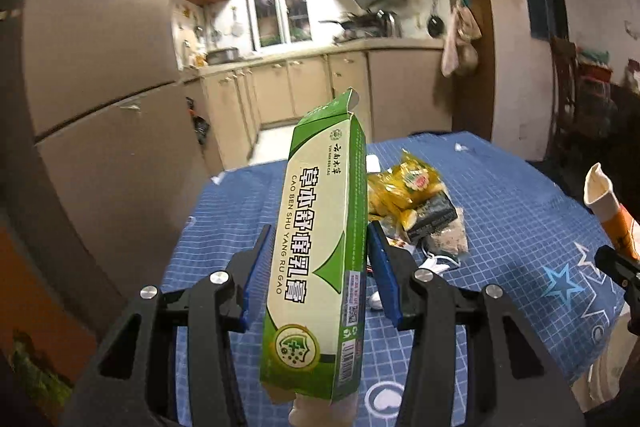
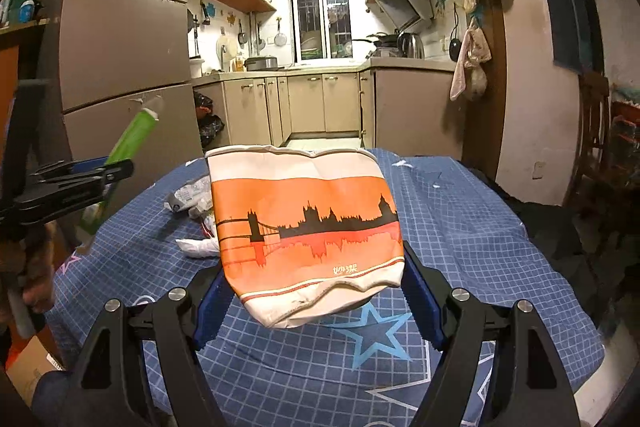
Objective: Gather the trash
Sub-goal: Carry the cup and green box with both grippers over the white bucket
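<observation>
Table: a table with a blue cloth (image 2: 460,227) with white squares and stars. Some trash lies on it.
Bag: an orange and white paper bag (image 2: 308,235) with a black city picture. The right gripper (image 2: 316,303) holds it above the cloth, one blue pad on each side, top open.
Box: a long green and cream cardboard box (image 1: 320,251). The left gripper (image 1: 320,275) pinches it and holds it up in the air, not in the bag yet.
Left on the table: a yellow crinkly plastic wrapper (image 1: 400,191), a small dark packet (image 1: 434,215), and white crumpled paper bits (image 2: 198,247).
How far: I think it is early. One piece is picked up. The rest waits.
</observation>
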The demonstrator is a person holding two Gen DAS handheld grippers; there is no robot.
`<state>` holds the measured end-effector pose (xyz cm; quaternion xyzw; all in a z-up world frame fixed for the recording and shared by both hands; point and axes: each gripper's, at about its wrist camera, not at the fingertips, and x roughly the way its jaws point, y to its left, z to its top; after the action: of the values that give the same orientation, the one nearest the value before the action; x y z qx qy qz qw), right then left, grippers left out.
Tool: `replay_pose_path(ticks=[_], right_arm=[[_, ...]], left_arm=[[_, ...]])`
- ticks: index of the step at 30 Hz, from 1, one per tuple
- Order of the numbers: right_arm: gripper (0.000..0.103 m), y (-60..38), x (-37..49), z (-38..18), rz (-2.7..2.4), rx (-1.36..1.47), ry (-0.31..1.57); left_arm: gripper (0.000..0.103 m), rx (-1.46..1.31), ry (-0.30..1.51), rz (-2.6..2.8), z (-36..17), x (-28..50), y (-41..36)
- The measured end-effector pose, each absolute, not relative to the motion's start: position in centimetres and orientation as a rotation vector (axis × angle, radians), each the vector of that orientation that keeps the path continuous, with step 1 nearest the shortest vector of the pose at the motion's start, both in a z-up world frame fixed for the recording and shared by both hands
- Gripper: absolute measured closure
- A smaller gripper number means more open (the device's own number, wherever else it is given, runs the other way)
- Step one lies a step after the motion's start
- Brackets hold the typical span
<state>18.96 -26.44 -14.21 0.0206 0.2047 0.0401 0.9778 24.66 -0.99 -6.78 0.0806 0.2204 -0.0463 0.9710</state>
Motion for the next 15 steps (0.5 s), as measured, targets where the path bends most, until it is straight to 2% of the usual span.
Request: replay_pose_path(ticks=[15], right_arm=[[0.027, -24.5, 12.2, -7.8, -0.006, 0.007, 0.235]], left_arm=[[0.058, 0.062, 0.358, -0.052, -3.8, 17.2, -0.3]])
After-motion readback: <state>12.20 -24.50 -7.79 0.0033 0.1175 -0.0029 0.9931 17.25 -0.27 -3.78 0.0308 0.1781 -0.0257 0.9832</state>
